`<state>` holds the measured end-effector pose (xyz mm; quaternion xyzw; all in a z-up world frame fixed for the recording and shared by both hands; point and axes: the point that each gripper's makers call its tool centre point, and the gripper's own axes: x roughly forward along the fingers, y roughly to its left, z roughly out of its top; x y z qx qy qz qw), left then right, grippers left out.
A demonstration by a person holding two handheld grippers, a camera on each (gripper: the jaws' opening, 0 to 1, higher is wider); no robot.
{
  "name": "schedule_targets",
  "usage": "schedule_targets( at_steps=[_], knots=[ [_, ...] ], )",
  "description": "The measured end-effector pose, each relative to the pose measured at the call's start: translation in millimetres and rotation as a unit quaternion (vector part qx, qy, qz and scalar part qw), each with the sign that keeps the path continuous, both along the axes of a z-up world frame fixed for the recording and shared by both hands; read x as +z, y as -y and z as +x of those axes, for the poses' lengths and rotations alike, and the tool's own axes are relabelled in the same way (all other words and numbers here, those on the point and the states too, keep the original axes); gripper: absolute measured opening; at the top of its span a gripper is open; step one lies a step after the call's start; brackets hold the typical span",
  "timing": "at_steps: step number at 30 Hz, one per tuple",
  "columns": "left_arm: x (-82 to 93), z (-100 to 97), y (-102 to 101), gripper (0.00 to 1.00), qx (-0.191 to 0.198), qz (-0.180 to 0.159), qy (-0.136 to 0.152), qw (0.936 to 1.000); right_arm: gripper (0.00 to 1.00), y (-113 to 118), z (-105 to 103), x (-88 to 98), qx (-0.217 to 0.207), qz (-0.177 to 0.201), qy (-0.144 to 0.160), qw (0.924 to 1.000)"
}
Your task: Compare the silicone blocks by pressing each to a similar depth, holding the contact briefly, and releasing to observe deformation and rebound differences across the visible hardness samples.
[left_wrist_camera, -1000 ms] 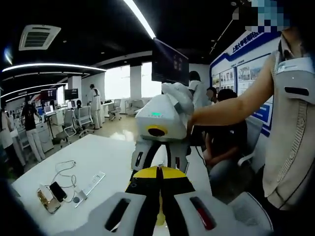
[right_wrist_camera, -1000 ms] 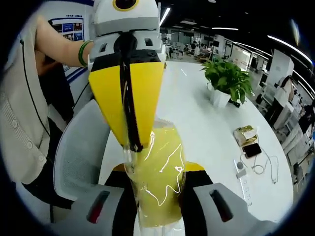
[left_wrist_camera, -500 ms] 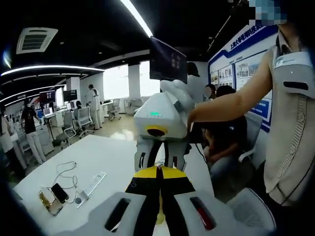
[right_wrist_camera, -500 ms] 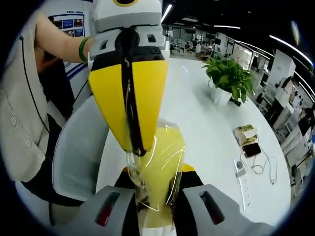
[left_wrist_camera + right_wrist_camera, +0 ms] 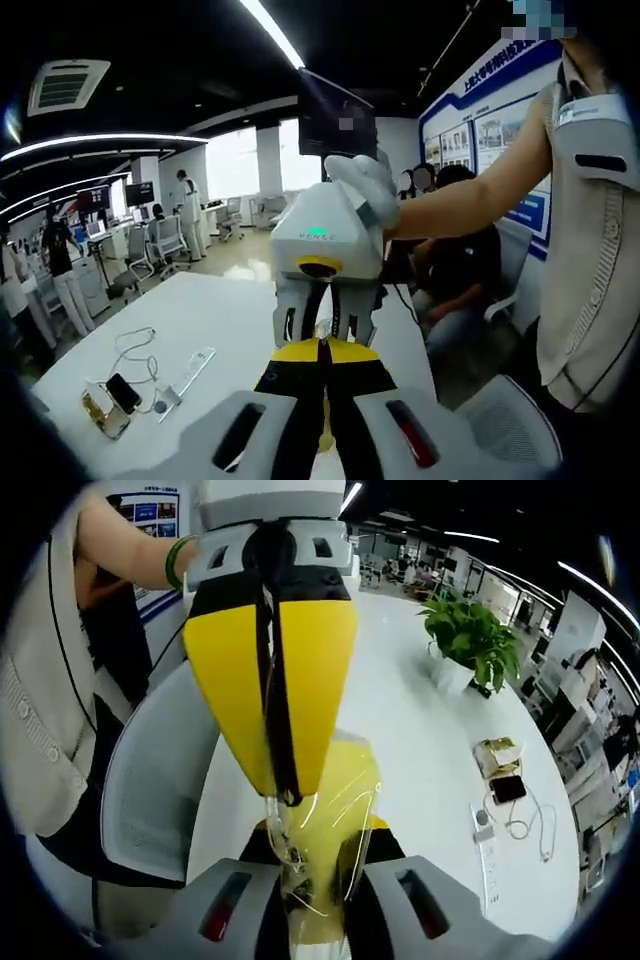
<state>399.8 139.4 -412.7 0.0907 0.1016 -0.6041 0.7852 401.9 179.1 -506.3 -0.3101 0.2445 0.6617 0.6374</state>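
Silicone block (image 5: 322, 855), yellow and wrapped in clear shiny film, sits in the right gripper view between our right gripper's (image 5: 312, 900) jaws, which are closed on it; the left gripper (image 5: 272, 695) comes down from the top of that view, its yellow jaws pressed together with their tips pinching the film at the block's upper edge; behind lie a white tabletop (image 5: 420, 730), a potted plant (image 5: 468, 640), a phone (image 5: 508, 788) with a cable, and a white chair (image 5: 150, 790) beside a person's arm (image 5: 125, 555). In the left gripper view we see our left gripper (image 5: 322, 352) with its jaws shut to a thin line; facing it is the right gripper (image 5: 326, 250), held by a gloved hand (image 5: 362, 190); a sliver of the yellow block peeks below the jaws; on the tabletop (image 5: 200, 320) at left rest the phone (image 5: 122, 392) and a remote (image 5: 188, 372).
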Motion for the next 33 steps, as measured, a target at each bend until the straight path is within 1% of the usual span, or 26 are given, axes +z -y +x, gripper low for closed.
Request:
schedule_targets(
  at_steps=[2,3,4,6,7,8,9,11,17,18,21,22,26,28,32,33],
  knots=[
    [-0.6,-0.2,-0.2,0.0,0.0,0.002,0.002,1.0,0.05,-0.5,0.0,-0.9,0.0,-0.004,-0.003,1.0],
    [-1.0,-0.3,-0.3,0.0,0.0,0.002,0.001,1.0,0.05,0.2,0.4,-0.9,0.0,-0.004,0.002,1.0],
    [-1.3,-0.4,-0.5,0.0,0.0,0.002,0.0,1.0,0.05,0.6,-0.6,-1.6,-0.001,-0.007,-0.005,1.0],
    [-1.7,-0.7,-0.8,0.0,0.001,0.002,0.0,1.0,0.05,0.1,0.7,-2.2,0.001,-0.006,-0.001,1.0],
    [-2.0,-0.7,-0.8,0.0,0.0,0.003,0.0,1.0,0.05,0.8,1.7,-3.3,0.0,-0.008,-0.009,0.9999],
    [-2.3,-0.8,-1.1,0.0,0.0,0.003,-0.001,1.0,0.05,0.3,3.7,-2.9,0.003,-0.006,0.004,1.0],
    [-2.3,-0.8,-1.2,0.0,0.0,0.002,-0.002,1.0,0.05,0.7,3.1,-3.3,0.004,-0.008,0.0,1.0],
    [-2.5,-1.7,-1.3,0.0,-0.001,0.002,-0.003,1.0,0.05,0.7,2.7,-2.6,0.006,-0.008,0.005,0.9999],
    [-4.9,-1.8,-3.0,0.0,-0.003,0.001,-0.004,1.0,0.05,1.1,1.6,-5.6,0.006,-0.013,0.004,0.9999],
    [-5.5,-0.8,-3.5,0.0,-0.003,0.003,-0.004,1.0,0.05,1.4,0.8,-6.1,0.006,-0.015,0.0,0.9999],
    [-6.2,-1.7,-3.2,0.0,-0.004,0.003,-0.005,1.0,0.05,1.6,0.9,-7.3,0.008,-0.013,0.004,0.9999],
    [-6.5,-2.8,-2.7,0.0,-0.004,0.003,-0.005,1.0,0.05,1.3,1.9,-7.6,0.01,-0.013,0.01,0.9998],
    [-7.8,-4.1,-2.0,0.0,-0.003,0.004,-0.005,1.0,0.05,1.6,3.3,-9.5,0.01,-0.013,0.008,0.9998],
    [-8.2,-4.5,-1.8,0.0,-0.003,0.004,-0.006,1.0,0.05,1.8,2.0,-9.8,0.008,-0.015,0.001,0.9999],
    [-10.2,-4.2,-1.9,0.0,-0.002,0.005,-0.007,1.0,0.05,2.6,0.9,-11.6,0.005,-0.018,0.003,0.9998],
    [-10.8,-4.0,-2.1,0.0,-0.002,0.005,-0.007,1.0,0.05,2.8,-1.1,-12.4,0.005,-0.019,-0.002,0.9998]
  ],
)
